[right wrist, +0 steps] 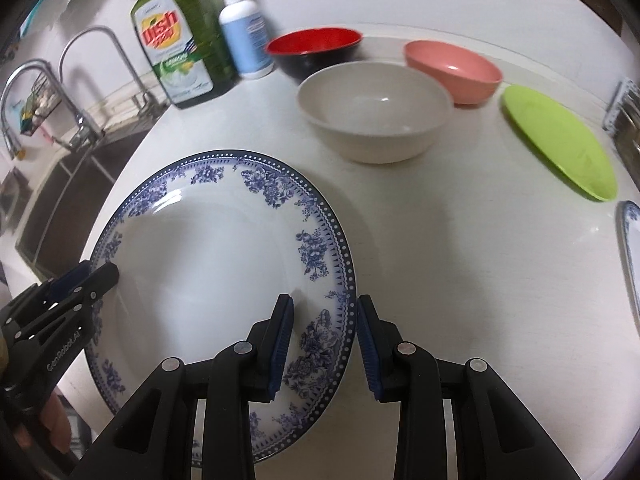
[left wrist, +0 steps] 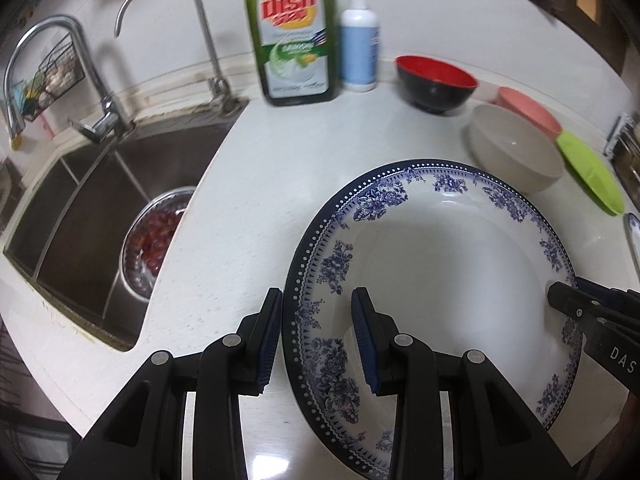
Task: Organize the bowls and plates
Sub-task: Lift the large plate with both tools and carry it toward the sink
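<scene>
The sorting looks barely begun. The blue-and-white floral plate (right wrist: 208,264) lies on the white worktop (right wrist: 460,248) near its front edge, beside the sink (left wrist: 80,208), and both claws are at its rim. The left claw (left wrist: 318,334) has its fingers apart, 1 outside the plate's left edge and 1 over the plate's well; the right claw (right wrist: 326,340) stands the same way on the opposite edge. Neither looks clamped yet, so I judge this the start of a two-handed lift, with the plate not yet raised.

Nothing is stacked. Behind the plate, the beige bowl (right wrist: 374,116), the pink bowl (right wrist: 454,70) and the red-and-black bowl (right wrist: 316,50) each sit alone on the worktop, close together but not nested. The lime-green plate (right wrist: 560,144) lies apart to the right, and at the far right edge shows the rim of a second blue-patterned plate (right wrist: 630,248). So all 3 bowls and at least 3 plates remain to be grouped.

Readable writing: the green dish-soap bottle (left wrist: 290,32) says "Dish" in red on yellow, with smaller text below too blurred to read. The white pump bottle (left wrist: 360,40) has a pale blue label I cannot make out. The left claw's body, seen from the right wrist, reads "GenRobot.AI"; the right claw's body shows "DAS", cut off by the frame. In the sink sits a steel bowl (left wrist: 156,240) of something red, possibly beans.
</scene>
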Action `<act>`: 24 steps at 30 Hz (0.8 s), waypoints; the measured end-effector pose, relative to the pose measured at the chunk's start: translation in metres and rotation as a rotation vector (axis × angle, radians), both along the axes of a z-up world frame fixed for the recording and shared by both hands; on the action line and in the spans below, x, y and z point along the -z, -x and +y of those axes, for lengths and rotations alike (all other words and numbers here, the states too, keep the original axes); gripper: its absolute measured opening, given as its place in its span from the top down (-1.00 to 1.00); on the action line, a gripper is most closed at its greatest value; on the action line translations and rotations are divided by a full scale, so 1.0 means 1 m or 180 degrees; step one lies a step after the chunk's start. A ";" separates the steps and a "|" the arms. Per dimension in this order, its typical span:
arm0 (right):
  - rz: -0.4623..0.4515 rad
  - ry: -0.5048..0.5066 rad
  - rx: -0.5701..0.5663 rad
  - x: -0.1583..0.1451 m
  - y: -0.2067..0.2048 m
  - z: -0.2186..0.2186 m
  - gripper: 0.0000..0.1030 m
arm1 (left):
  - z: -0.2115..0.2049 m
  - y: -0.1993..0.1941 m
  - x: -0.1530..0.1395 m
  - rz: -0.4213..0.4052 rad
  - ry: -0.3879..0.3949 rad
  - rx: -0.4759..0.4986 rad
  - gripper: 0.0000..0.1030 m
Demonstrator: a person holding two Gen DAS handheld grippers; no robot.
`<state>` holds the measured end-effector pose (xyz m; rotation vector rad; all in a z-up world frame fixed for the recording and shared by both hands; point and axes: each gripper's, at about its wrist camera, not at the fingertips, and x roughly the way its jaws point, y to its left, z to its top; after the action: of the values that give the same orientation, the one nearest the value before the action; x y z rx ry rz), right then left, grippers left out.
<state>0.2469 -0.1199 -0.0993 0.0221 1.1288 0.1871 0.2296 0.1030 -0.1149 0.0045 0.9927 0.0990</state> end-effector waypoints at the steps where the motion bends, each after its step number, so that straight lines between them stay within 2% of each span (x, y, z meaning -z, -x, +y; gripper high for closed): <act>1: 0.0028 -0.0002 -0.0009 0.003 0.000 0.003 0.35 | 0.005 -0.001 0.003 0.0027 0.0004 -0.0029 0.32; 11: 0.0181 0.0033 -0.0039 0.017 -0.006 0.019 0.35 | 0.021 -0.004 0.021 0.0151 0.0006 -0.0075 0.32; 24: 0.0168 0.0079 -0.0057 0.019 -0.007 0.024 0.34 | 0.023 -0.004 0.027 0.0180 0.0024 -0.0090 0.30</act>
<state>0.2541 -0.0961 -0.1186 -0.0052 1.1842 0.1894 0.2332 0.1261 -0.1417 -0.0137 1.0498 0.1216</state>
